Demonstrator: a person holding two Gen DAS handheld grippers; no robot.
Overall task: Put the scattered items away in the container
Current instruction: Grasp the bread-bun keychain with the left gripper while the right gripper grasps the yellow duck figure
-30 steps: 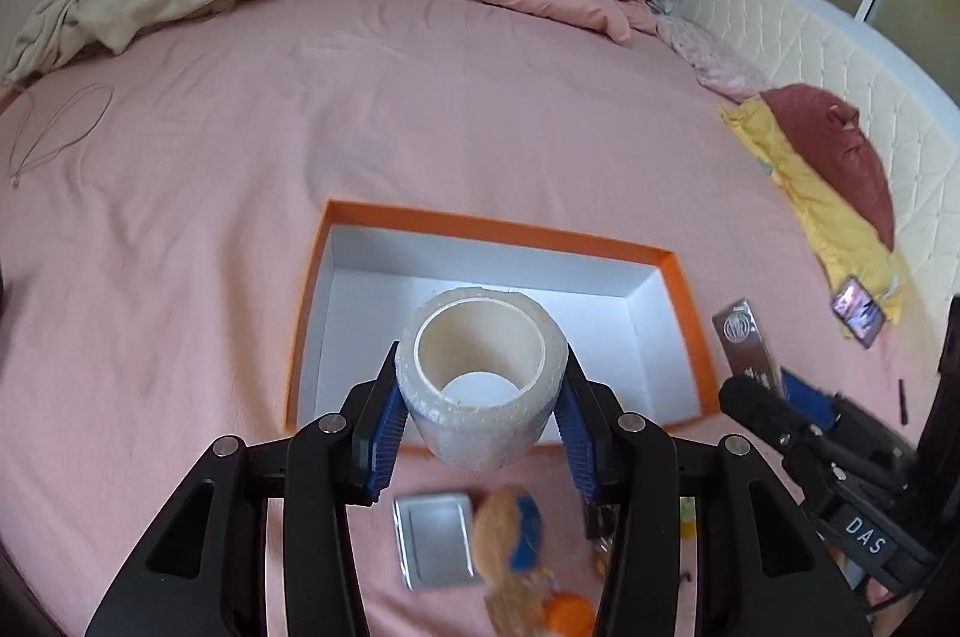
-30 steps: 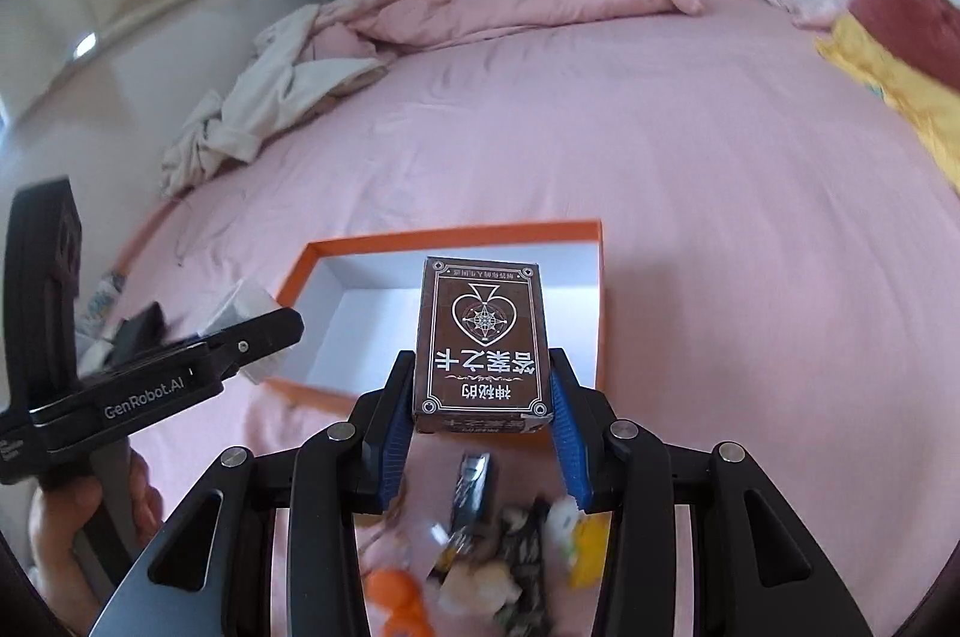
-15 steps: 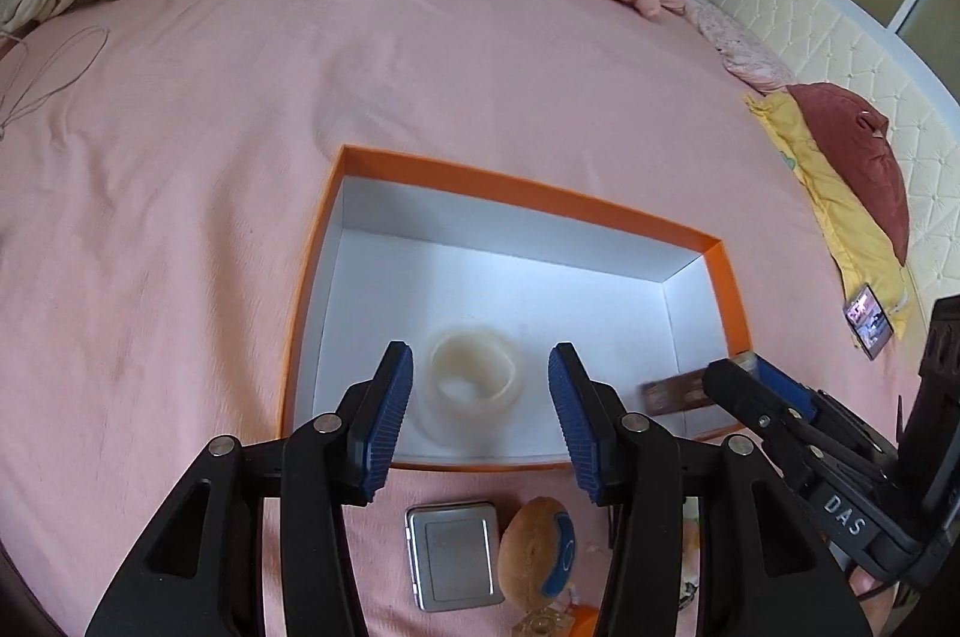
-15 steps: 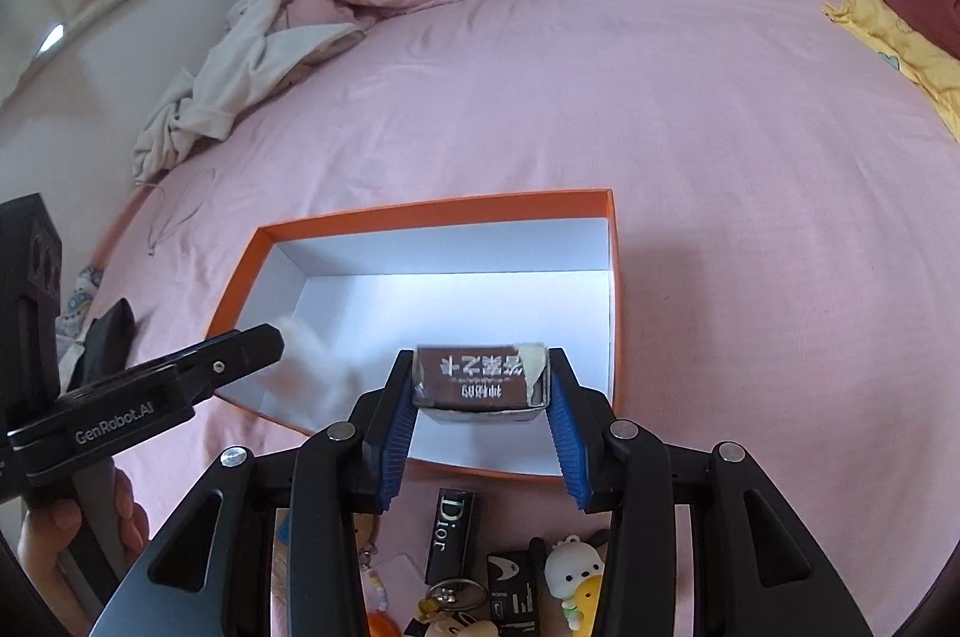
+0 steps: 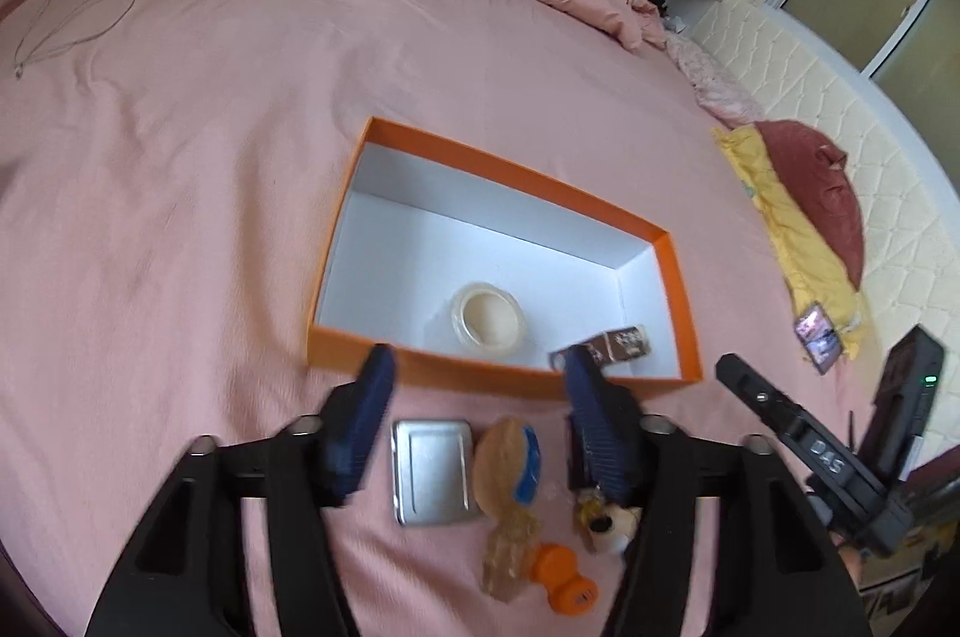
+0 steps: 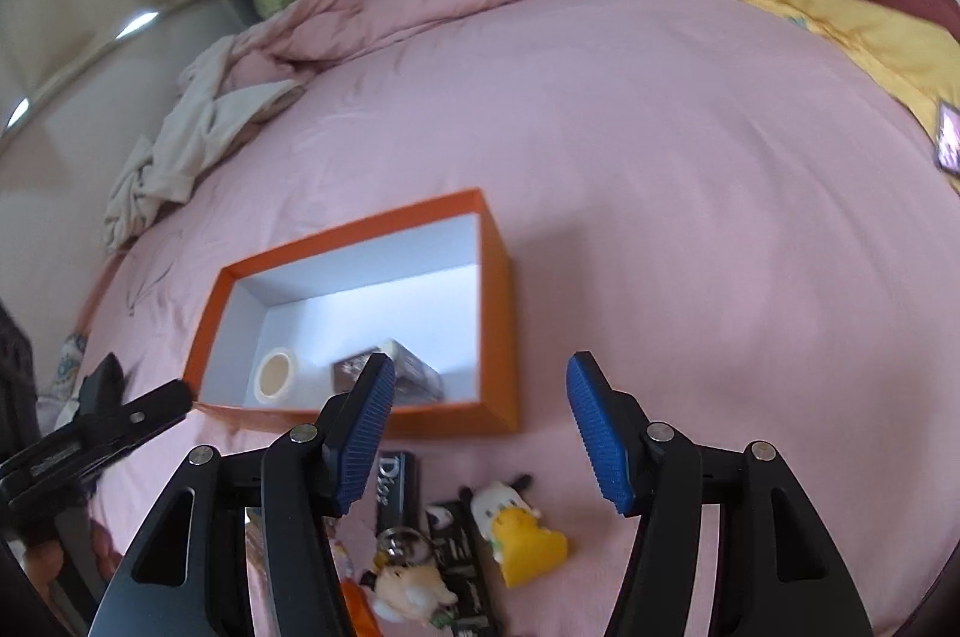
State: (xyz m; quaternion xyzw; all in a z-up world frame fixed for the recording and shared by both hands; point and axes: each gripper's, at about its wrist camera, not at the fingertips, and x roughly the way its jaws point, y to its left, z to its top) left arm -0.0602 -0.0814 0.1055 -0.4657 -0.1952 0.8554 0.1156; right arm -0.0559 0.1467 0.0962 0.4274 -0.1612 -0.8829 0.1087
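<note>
Both claws are now empty, and their jaws are spread wide. One second ago the white tape roll was gripped in the left claw (image 5: 477,433) and the brown card box in the right claw (image 6: 480,424); half a second ago the roll had already been dropped while the card box was only being lowered. Now both things are lying inside the orange box (image 5: 681,301) on the bed: the white tape roll (image 5: 487,318) is resting near the front wall with its hole upward, and the brown card box (image 5: 618,344) is lying just beside it, toward the right corner, somewhat tilted. Both claws have been drawn back to the near side of the box, above the things that are not tidied yet.

So two items are judged as delivered, but the task is far from finished. In front of the box are seen a silver tin (image 5: 432,469), a round brush (image 5: 510,466), an orange toy (image 5: 567,580), a black Dior case (image 6: 396,481), and a small yellow plush (image 6: 519,529). A next pickup from this group is probably to be made by each claw.
</note>
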